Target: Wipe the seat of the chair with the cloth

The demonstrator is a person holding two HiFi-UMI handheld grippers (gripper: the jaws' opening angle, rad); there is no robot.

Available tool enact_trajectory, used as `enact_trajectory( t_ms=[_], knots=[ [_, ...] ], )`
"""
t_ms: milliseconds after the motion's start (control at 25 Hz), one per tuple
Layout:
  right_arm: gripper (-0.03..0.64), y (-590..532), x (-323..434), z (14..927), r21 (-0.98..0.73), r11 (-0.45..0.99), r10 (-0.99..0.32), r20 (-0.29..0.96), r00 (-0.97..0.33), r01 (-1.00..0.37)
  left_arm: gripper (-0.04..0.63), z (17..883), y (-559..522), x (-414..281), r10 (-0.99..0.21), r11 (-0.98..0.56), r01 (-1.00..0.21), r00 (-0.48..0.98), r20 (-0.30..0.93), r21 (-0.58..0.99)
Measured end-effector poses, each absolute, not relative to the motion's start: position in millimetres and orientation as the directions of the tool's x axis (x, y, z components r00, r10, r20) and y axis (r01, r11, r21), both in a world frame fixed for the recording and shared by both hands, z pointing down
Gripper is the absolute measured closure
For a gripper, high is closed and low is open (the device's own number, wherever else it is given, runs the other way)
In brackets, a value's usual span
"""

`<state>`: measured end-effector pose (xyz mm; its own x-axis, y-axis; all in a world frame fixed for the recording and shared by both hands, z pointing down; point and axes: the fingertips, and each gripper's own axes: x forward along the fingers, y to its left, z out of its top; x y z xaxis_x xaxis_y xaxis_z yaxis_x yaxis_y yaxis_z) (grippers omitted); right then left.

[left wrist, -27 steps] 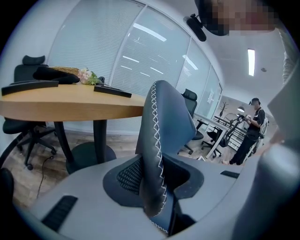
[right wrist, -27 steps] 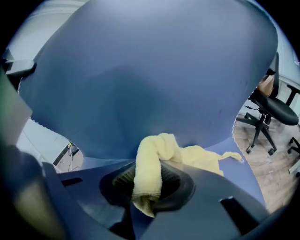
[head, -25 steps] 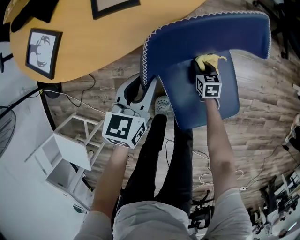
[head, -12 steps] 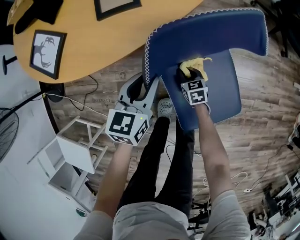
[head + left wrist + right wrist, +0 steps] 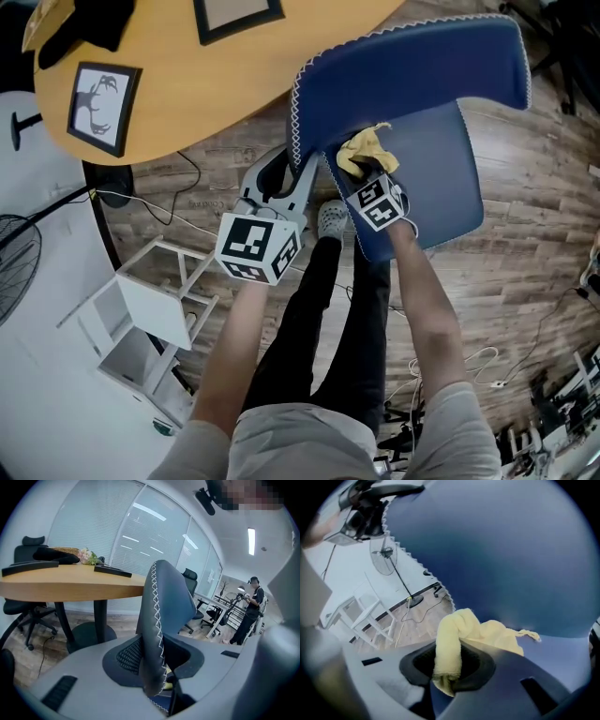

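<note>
The right tool (image 5: pixel 367 173) pinches the yellow cloth (image 5: pixel 362 147) on the seat (image 5: pixel 441 178), in its corner against the backrest (image 5: pixel 412 75); the left tool (image 5: pixel 284 178) clamps the backrest's stitched side edge.

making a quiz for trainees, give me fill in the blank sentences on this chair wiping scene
The right gripper is shut on a crumpled ____ cloth.
On the blue padded chair, that cloth lies on the ____.
The left gripper clamps the white-stitched edge of the chair's ____.
Missing words: yellow; seat; backrest.
</note>
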<state>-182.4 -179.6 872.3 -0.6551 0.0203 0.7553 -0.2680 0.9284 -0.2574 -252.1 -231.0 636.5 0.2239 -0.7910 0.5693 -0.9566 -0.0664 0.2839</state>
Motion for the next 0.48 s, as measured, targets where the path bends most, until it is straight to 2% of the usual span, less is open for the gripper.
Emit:
enact_trajectory(
  t_ms=[160,320,480],
  knots=[
    [0.540,-146,-172,873,-0.225,0.974,0.169,0.753,-0.636,-0.007,0.466,636,-231,-252,-0.795,-0.049,-0.958,0.208,0.570,0.282],
    [0.540,-126,-157,875,-0.192,0.959,0.279,0.771,-0.572,0.210,0.466,636,-231,-253,-0.796,-0.031,-0.960,0.192,0.574,0.278],
    [0.540,-114,-143,877,-0.190,0.923,0.347,0.785,-0.513,0.334,0.466,637,-231,-254,-0.793,-0.016,-0.969,0.164,0.587,0.248]
  ],
)
